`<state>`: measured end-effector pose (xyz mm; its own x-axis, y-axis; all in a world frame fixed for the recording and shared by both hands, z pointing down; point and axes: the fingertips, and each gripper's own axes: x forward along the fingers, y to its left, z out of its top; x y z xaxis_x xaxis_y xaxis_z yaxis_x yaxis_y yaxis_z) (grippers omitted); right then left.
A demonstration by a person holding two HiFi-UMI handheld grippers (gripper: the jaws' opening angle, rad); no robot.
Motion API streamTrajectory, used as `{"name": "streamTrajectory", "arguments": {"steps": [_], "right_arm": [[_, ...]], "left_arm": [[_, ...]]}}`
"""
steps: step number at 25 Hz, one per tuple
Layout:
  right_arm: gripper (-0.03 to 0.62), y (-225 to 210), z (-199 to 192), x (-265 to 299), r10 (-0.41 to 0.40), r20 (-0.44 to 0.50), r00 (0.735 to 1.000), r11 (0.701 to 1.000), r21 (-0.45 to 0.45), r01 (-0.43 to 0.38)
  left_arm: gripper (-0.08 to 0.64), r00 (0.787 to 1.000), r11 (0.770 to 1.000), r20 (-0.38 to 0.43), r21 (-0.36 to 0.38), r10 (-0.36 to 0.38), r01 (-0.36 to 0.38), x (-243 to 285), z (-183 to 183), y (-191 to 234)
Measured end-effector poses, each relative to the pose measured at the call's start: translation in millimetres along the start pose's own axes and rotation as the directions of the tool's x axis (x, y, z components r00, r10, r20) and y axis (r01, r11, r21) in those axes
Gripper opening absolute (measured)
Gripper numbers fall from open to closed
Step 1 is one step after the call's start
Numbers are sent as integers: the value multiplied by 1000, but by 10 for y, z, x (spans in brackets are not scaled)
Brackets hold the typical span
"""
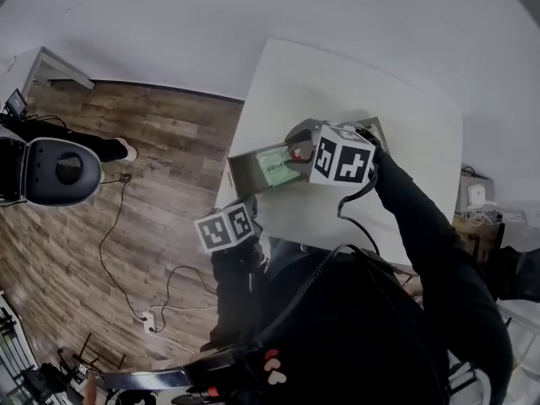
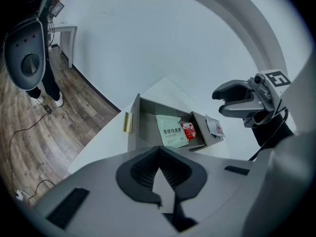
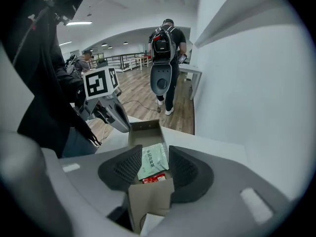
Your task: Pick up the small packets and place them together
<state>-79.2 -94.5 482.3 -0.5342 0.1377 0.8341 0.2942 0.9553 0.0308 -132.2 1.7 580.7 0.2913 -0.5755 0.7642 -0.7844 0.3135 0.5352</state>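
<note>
Your right gripper (image 3: 154,164) hangs above the grey open-topped box (image 2: 148,127) on the white table (image 2: 108,142), pointing steeply down into it. Its jaws stand wide apart and press on nothing. Looking down between them, you see a pale green packet (image 3: 154,161) lying flat on the box floor, with a small red packet (image 3: 154,178) just beside its near end. From your left gripper view the two lie side by side, close enough that they may touch, the green one to the left and the red one against the box's right wall. A third small packet (image 2: 216,127), pale with a little red print, lies outside that wall on what looks like a folded-out flap, apart from the two inside. A brass-coloured tab (image 2: 127,122) sits on the outer face of the box's left wall. Your left gripper (image 2: 159,149) is held back at the near edge of the table, well short of the box and aimed toward it. Its jaws are closed together at the tips with nothing between them.
</note>
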Motion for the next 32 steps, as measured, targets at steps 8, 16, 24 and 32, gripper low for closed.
{"name": "streamTrajectory", "arguments": {"steps": [8, 16, 24, 32], "right_arm": [[163, 148, -168, 720, 79, -240, 967, 990, -94, -104], [163, 174, -364, 1083, 37, -428, 903, 973, -191, -130], [161, 140, -489, 1187, 34, -481, 876, 976, -174, -133], [139, 155, -549, 1249, 7, -512, 859, 973, -193, -123]], "left_arm": [[2, 1000, 1000, 1, 0, -9, 9, -14, 11, 50], [2, 1000, 1000, 3, -4, -22, 22, -17, 13, 72], [2, 1000, 1000, -7, -1, -28, 28, -16, 24, 76], [2, 999, 999, -10, 5, -32, 32, -16, 17, 71]]}}
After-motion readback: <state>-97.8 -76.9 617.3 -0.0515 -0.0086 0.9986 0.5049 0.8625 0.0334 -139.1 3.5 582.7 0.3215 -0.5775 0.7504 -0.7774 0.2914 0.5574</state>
